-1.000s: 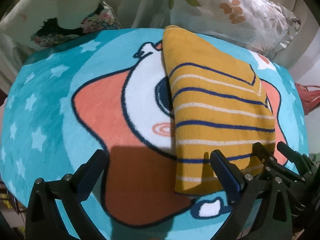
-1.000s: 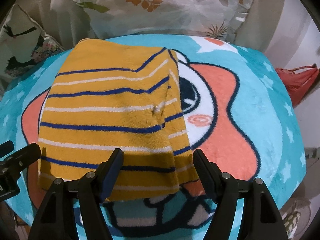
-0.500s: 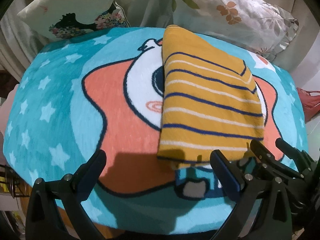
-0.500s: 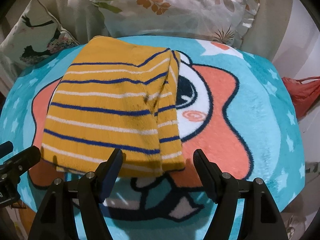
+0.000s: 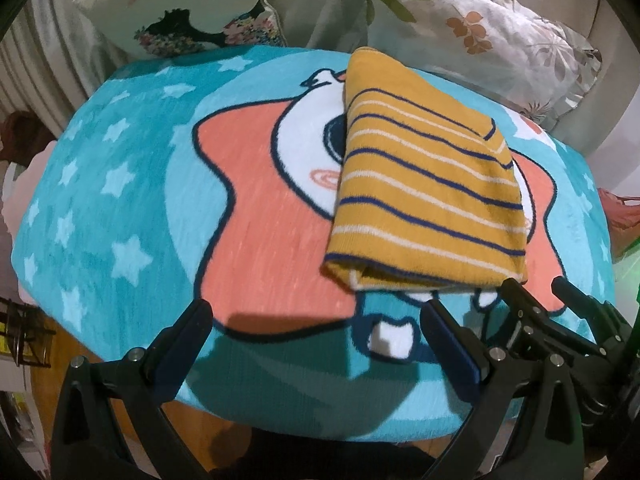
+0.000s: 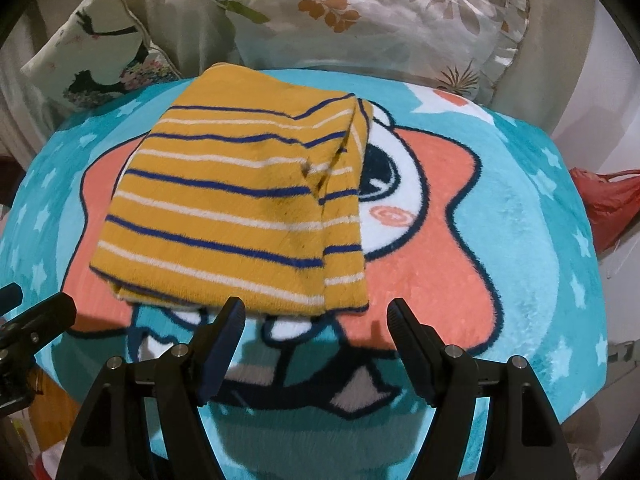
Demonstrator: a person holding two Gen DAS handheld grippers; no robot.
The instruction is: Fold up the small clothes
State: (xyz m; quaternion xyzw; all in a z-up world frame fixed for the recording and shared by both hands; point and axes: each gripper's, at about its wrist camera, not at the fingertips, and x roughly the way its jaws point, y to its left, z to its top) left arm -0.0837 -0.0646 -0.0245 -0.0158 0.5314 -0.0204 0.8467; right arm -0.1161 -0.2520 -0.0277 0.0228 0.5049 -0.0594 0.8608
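A folded mustard-yellow garment with navy and white stripes (image 5: 424,184) lies flat on a round teal cartoon mat (image 5: 120,208); it also shows in the right wrist view (image 6: 240,208). My left gripper (image 5: 316,328) is open and empty, just short of the garment's near left corner. My right gripper (image 6: 316,320) is open and empty, just short of the garment's near right edge. The right gripper's fingers (image 5: 532,312) show at the lower right of the left wrist view. Neither gripper touches the cloth.
The teal mat (image 6: 520,264) covers a round stool-like surface with curved edges. A bird-print cushion (image 5: 180,12) and a leaf-print pillow (image 6: 372,16) stand behind it. A red bag (image 6: 608,200) hangs at the right.
Both grippers have pulled back toward the near edge of the mat, off the garment. The folded garment stays in place. Both stay open.
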